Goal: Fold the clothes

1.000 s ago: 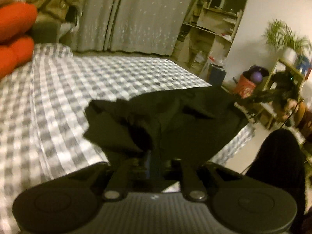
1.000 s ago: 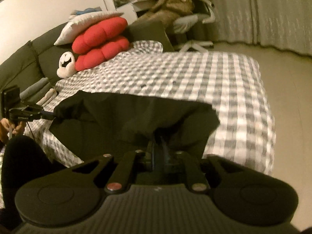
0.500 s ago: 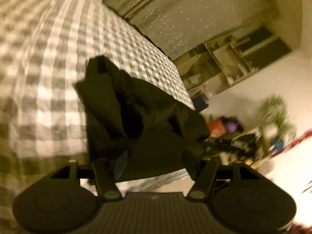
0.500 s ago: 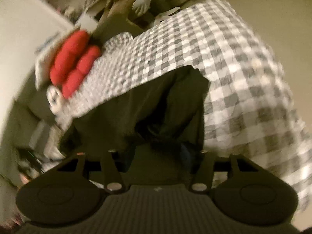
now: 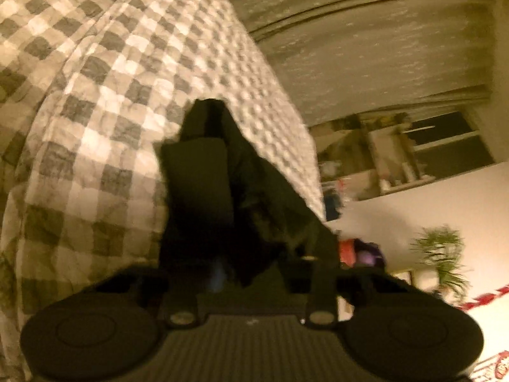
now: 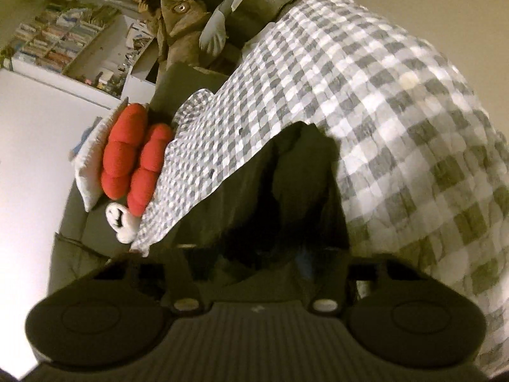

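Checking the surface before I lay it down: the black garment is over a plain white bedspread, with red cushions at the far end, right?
Not plain white: the bedspread is grey-and-white checked, as the right wrist view shows. The black garment and red cushions are as you said.

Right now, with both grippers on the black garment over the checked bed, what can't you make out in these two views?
- Left gripper: left wrist view, the black garment covers the fingertips, so open or shut cannot be told.
- Right gripper: right wrist view, hidden by the garment in the same way.
- Kind of garment: bunched and dark in both views.
- Shelf contents: left wrist view, blurred.
- Bed: cut off by the frame edge.
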A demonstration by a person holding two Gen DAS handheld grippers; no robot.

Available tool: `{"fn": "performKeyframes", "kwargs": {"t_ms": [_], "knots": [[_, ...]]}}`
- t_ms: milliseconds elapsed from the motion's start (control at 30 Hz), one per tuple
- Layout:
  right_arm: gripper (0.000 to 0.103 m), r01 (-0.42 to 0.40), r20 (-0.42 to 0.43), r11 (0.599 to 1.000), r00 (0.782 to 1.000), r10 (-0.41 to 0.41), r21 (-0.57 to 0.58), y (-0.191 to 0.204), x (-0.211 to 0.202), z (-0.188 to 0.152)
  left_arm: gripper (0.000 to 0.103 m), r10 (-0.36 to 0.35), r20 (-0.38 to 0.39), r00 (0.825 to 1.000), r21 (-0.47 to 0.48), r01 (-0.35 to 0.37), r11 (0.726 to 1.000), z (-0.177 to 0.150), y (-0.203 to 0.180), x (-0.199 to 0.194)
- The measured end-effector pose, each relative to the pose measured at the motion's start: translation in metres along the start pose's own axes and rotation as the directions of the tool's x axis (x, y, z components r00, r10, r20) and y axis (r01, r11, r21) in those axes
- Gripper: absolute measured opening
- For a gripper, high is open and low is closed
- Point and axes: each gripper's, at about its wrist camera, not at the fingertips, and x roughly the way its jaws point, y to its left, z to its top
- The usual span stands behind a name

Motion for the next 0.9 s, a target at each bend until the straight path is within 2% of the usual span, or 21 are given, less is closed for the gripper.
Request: {"fn": "performKeyframes", "kwargs": {"t_ms": [33,67,167,333,467,567,733,800,867,900], "knots": [[0.023,0.005,0.002,1.0,1.0,-0.005,-0.008,0.002,0.001,0.0,0.012,0.005,0.0,1.0,-0.002,-0.005,1.0,0.0,-0.001,0.001],[0.012,0.012,0.009,1.0,1.0,-0.012,-0.019,0.005,0.001,0.0,0.01,0.009,0.003,1.0,-0.003,-0.009,1.0,-0.001,-0.002,0.001],[0.01,0.026,0.035,0.998,0.999,-0.024,-0.054,0.012,-0.004,-0.001,0.008,0.0,0.023,1.0,0.017,0.0,1.0,-0.003,-0.01,-0.009],[0.009,-0.004,0.064,0.996,0.998,0.009,-0.086,0.023,-0.023,-0.001,0.008,-0.052,0.03,0.998,0.083,0.049,0.995,0.0,-0.021,-0.037],[0.009,0.018,0.015,0.994,1.0,-0.017,-0.106,0.022,-0.025,-0.008,0.008,-0.037,-0.024,0.999,0.174,0.041,0.984,-0.006,-0.032,-0.043],[0.009,0.034,-0.022,0.992,0.999,-0.037,-0.122,0.022,-0.028,-0.014,0.008,0.002,-0.074,0.997,0.218,0.014,0.976,-0.014,-0.034,-0.04],[0.009,0.081,-0.081,0.985,0.992,-0.094,-0.152,0.017,-0.023,-0.023,0.009,0.135,-0.137,0.981,0.284,-0.092,0.954,-0.026,-0.028,-0.02],[0.016,0.11,-0.097,0.979,0.987,-0.127,-0.17,0.015,-0.018,-0.025,0.014,0.174,-0.15,0.973,0.303,-0.122,0.945,-0.026,-0.025,-0.016],[0.017,0.126,-0.092,0.973,0.985,-0.146,-0.194,0.017,-0.019,-0.027,0.028,0.201,-0.129,0.971,0.328,-0.149,0.933,-0.026,-0.029,-0.018],[0.019,0.129,-0.084,0.969,0.985,-0.149,-0.21,0.02,-0.02,-0.027,0.029,0.201,-0.102,0.974,0.345,-0.155,0.926,-0.025,-0.034,-0.023]]}}
